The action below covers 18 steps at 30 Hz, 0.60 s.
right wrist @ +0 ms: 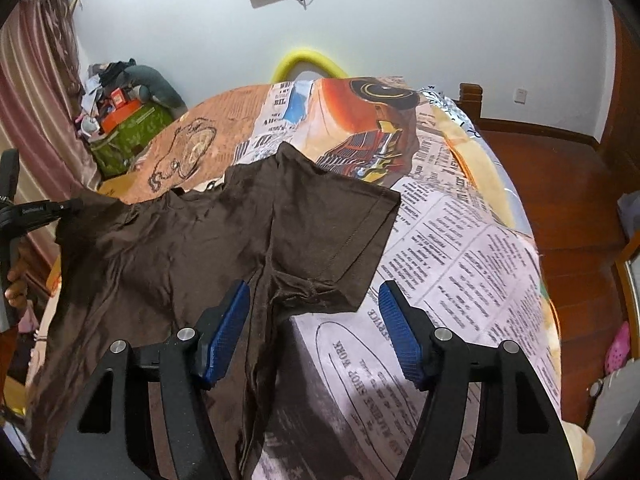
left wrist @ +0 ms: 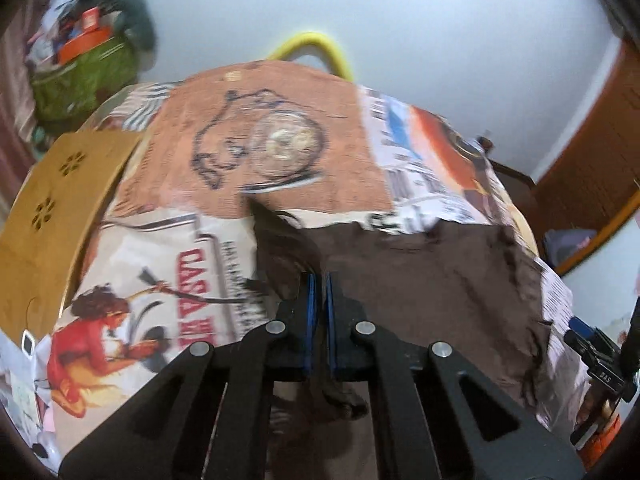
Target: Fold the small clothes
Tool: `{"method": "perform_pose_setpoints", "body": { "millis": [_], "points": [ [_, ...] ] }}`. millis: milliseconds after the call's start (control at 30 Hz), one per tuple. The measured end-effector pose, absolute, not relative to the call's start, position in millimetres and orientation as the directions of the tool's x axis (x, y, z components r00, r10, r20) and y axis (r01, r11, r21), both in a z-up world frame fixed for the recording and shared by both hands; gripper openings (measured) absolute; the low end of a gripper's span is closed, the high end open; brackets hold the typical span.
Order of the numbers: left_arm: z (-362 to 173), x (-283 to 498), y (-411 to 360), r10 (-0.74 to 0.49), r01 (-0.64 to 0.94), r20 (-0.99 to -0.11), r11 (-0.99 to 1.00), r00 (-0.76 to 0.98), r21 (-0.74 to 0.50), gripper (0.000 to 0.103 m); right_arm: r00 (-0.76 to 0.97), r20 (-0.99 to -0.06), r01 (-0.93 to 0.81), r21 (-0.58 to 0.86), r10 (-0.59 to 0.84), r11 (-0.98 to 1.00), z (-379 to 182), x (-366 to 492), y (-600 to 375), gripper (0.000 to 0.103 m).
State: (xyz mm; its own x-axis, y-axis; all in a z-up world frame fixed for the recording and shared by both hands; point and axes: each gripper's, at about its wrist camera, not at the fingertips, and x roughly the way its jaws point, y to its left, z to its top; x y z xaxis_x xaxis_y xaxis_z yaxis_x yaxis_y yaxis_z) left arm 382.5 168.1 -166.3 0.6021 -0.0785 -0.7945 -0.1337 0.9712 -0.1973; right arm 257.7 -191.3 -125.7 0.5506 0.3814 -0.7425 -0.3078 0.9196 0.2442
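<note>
- Left hand-held gripper (left wrist: 319, 280) is clamping the brown T-shirt (right wrist: 192, 248): blue pads nearly touching, dark cloth pinched between them at what looks like the shirt's left shoulder edge. The view is blurring, so I cannot tell how much cloth is in the bite.
- Right hand-held gripper (right wrist: 314, 320) is standing open, jaws well apart, pads pressing on nothing. It is straddling the bunched armpit seam where the right sleeve (right wrist: 336, 232) meets the body.
- Shirt is lying on the bed (right wrist: 460, 248), on a newspaper-print cover, body toward the near left, sleeve spreading flat to the far right. The left side is lifting off the cover.
- Judgement: a sleeve or side fold is starting. Doing it well:
  - Right side should be closing on the sleeve seam before the left pulls further, else the shirt is dragging across the cover instead of folding.
  - Bite on the doubled seam, not the single layer, so it is not slipping out.
  - Keep both grips at matching height so the crease is running straight.
  - Flatten the wrinkles near the armpit first; they are folding in otherwise.
- Far left: wooden box (left wrist: 60, 200) beside the bed, clear of the work. Far end: yellow hoop (right wrist: 308, 64) at the bed's edge, well apart from the shirt.
</note>
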Motion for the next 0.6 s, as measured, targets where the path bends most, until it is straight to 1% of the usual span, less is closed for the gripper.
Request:
{"method": "perform_pose_setpoints", "body": {
  "millis": [100, 300, 400, 500, 567, 600],
  "points": [
    [-178, 392, 144, -0.112, -0.107, -0.816, 0.972, 0.568, -0.208, 0.005, 0.555, -0.738, -0.312, 0.243, 0.383, 0.919, -123, 254, -193, 0.063],
    [-219, 409, 121, -0.155, -0.119, -0.869, 0.964, 0.469, -0.237, 0.005, 0.561, -0.739, -0.307, 0.231, 0.372, 0.923, -122, 251, -202, 0.063],
    [-211, 400, 116, -0.144, -0.091, -0.862, 0.973, 0.486, -0.214, 0.005, 0.559, -0.741, -0.300, 0.238, 0.372, 0.924, -122, 250, -206, 0.063],
    [-190, 390, 121, -0.087, -0.074, -0.843, 0.986, 0.530, -0.148, 0.018, 0.562, -0.743, -0.299, 0.228, 0.364, 0.927, -122, 251, -207, 0.063],
    [-180, 384, 131, -0.037, -0.085, -0.832, 0.991, 0.554, -0.101, 0.040, 0.564, -0.743, -0.295, 0.226, 0.360, 0.928, -123, 254, -207, 0.063],
    [-177, 382, 136, -0.007, -0.096, -0.823, 0.993, 0.568, -0.074, 0.044, 0.563, -0.743, -0.293, 0.230, 0.362, 0.928, -123, 256, -207, 0.063]
  ]
}}
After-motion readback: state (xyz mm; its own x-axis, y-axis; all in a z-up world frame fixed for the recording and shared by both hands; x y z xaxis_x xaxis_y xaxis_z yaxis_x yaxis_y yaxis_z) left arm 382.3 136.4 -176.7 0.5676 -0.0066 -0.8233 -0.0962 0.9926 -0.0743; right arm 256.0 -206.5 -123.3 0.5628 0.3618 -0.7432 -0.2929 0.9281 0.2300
